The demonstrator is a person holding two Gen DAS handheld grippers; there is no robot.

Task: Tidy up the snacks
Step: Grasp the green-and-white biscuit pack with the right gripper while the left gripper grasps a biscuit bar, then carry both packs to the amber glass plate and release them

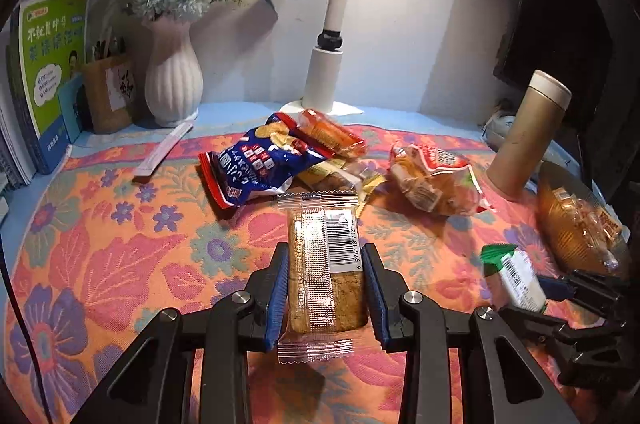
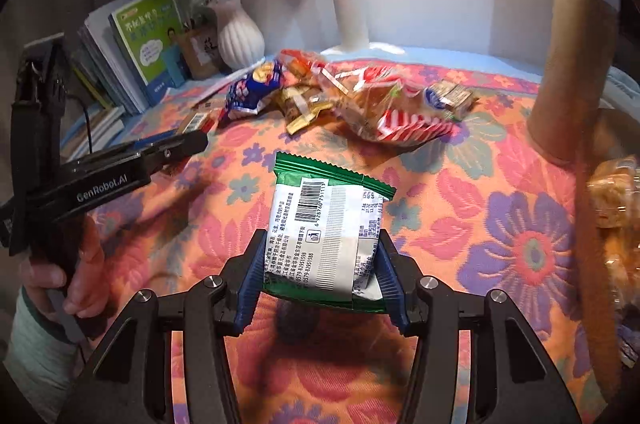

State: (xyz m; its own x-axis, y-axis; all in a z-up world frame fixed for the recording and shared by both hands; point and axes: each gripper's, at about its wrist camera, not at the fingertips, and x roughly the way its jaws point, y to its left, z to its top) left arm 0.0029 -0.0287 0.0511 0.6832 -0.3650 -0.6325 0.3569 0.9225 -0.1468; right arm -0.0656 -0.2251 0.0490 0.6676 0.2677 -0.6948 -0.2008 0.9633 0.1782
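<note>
My left gripper [image 1: 325, 264] is shut on a clear-wrapped brown cake bar [image 1: 320, 264] and holds it above the floral cloth [image 1: 120, 244]. My right gripper [image 2: 322, 256] is shut on a green and white snack packet [image 2: 326, 236]; the packet also shows at the right of the left wrist view [image 1: 514, 276]. A pile of snacks lies at the back: a blue and red bag [image 1: 256, 168], an orange packet [image 1: 332, 132], a red and clear bread bag [image 1: 436, 180]. The left gripper's fingers [image 2: 176, 146] show in the right wrist view.
A tan thermos [image 1: 528, 132] stands at the right, with a wrapped bread [image 1: 576, 224] in a bowl beside it. At the back are a white vase [image 1: 172, 80], a lamp base [image 1: 324, 76], a pen holder [image 1: 108, 92] and books [image 1: 48, 72].
</note>
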